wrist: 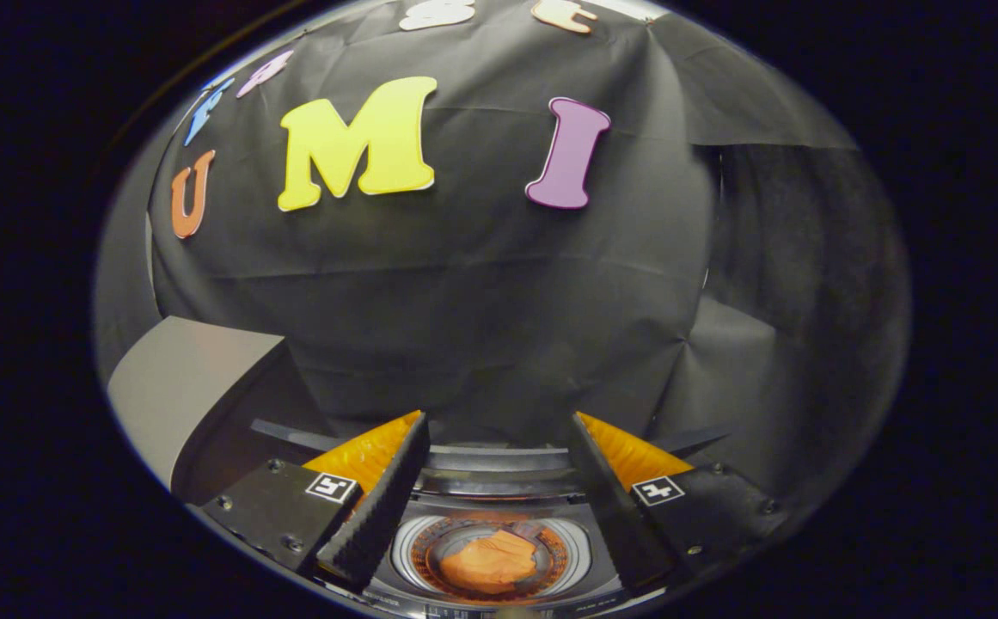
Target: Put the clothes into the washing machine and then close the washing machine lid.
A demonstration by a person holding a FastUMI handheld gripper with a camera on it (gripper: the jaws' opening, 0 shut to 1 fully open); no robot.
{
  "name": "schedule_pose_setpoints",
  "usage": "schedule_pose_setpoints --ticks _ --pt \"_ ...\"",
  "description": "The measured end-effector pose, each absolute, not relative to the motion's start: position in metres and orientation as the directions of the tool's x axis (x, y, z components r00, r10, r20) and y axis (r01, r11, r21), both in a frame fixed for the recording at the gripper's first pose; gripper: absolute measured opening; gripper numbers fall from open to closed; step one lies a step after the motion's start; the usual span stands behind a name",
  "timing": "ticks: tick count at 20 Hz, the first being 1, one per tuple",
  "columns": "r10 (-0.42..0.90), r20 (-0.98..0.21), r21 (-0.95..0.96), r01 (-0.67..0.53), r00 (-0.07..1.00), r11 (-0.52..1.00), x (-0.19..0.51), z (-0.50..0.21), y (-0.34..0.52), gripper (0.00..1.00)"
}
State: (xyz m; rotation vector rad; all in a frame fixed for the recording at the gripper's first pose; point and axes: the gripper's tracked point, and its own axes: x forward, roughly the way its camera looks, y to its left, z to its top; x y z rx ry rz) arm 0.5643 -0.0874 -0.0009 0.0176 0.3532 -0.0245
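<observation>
Hand-held gripper (499,507) wide open, empty (clothes (488,560) in washing machine (499,481)).

An orange garment (488,560) lies bunched low in the middle of the frame, inside the washing machine (499,481) drum. The drum around it glows a mottled orange-brown, ringed by a pale grey-white band. The machine's top rim above that is grey with a darker band. At the lower left of the frame the raised lid (185,387) is a flat light grey with a dark inner edge. The gripper (499,447), fingers spread with nothing between them, carries a small black-and-white square marker on each side. The wall cloth (481,301) across the upper and middle frame is plain black, creased.
</observation>
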Motion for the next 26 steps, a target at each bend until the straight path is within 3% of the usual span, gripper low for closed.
schedule_pose_setpoints --ticks 19,26 --pt "-0.037 -0.321 -0.033 0.028 0.946 0.999 0.513 -0.03 -0.09 1.0" --pt "-0.045 -0.422 -0.04 0.031 0.905 0.999 0.485 -0.089 -0.09 1.0"
